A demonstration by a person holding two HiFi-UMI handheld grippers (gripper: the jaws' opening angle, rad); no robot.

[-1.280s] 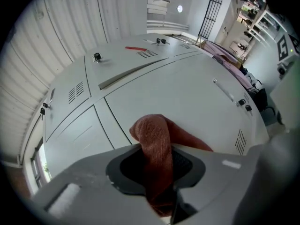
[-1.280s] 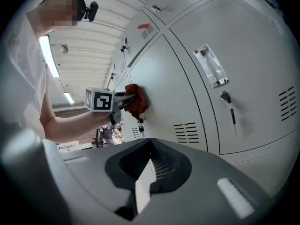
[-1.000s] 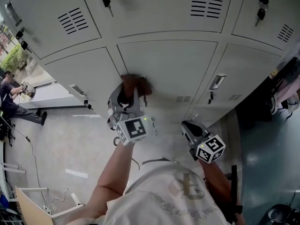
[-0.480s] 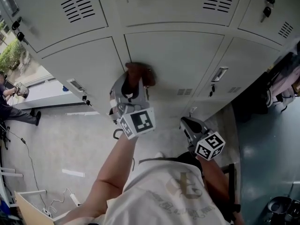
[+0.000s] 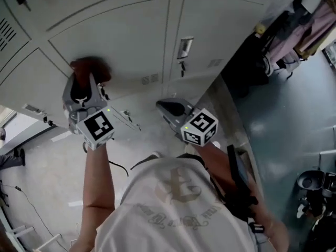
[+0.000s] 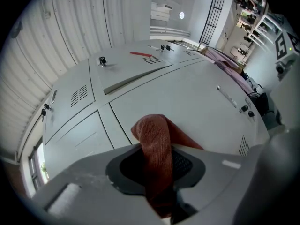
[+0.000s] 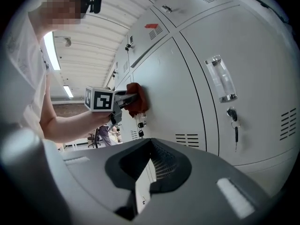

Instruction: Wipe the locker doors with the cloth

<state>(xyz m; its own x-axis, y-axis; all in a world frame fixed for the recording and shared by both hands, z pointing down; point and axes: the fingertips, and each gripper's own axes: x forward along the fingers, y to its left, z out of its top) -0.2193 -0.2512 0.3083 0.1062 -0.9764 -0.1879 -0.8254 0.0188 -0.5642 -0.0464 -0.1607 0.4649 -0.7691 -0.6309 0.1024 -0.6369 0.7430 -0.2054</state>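
- Grippers: two, the left gripper point(image 5: 86, 83) and the right gripper point(image 5: 164, 106), one in each hand.
- Marker cubes: two, one on the left point(image 5: 97, 127) and one on the right point(image 5: 199, 127).
- Cloth point(image 6: 157, 144): one, rust-red.
- Locker doors point(image 7: 173, 93): at least four in the right gripper view; full number not countable, rows cut off at the edges.
- Clear pull handle point(image 7: 221, 78): one in that view.
- Key point(image 7: 236, 130): one hanging below that handle; more on other doors, too small to count.
- Red tag point(image 7: 151, 26): one, on an upper door.
- Ceiling light strips: two, a longer point(image 7: 49, 50) and a shorter point(image 7: 68, 91).
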